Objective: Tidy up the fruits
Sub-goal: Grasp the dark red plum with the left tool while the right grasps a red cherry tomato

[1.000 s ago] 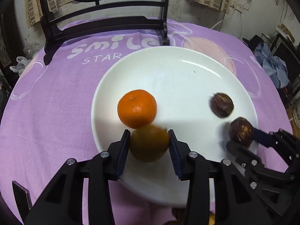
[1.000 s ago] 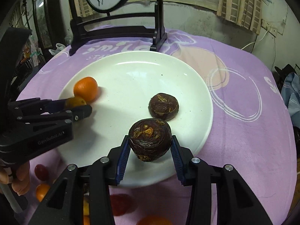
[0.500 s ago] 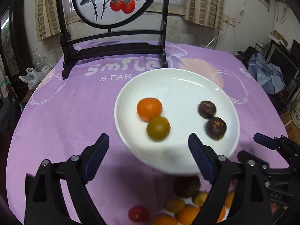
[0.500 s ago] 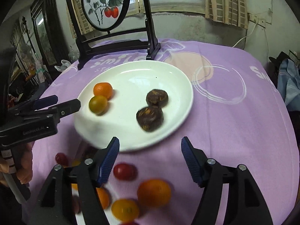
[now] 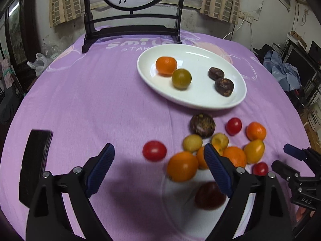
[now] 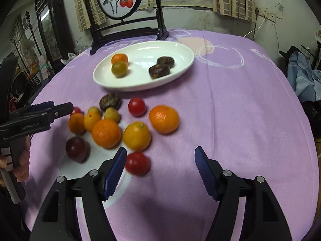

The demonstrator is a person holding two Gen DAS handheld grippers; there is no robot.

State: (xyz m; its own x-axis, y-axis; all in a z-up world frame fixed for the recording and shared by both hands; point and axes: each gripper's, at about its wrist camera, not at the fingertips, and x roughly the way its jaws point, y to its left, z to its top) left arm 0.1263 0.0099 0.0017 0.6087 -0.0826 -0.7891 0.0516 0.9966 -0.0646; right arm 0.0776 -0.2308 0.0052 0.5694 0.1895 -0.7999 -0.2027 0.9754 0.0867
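- Now my right gripper (image 6: 160,170), fingers apart and empty, has the red cherry tomato (image 6: 137,163) just beside its left finger.
- Left gripper (image 5: 158,168), fingers opening with nothing between them, faces another red tomato (image 5: 154,151) just ahead.

Left gripper (image 5: 159,161): black plastic arms, silver round screws at the joints, blue ribbed pads (image 5: 217,168) on the fingers. Right gripper (image 6: 160,170): same black build, same blue ribbed pads (image 6: 115,172). White "GenRobot.AI" lettering on one black body; white handle in the person's hand (image 6: 21,160)
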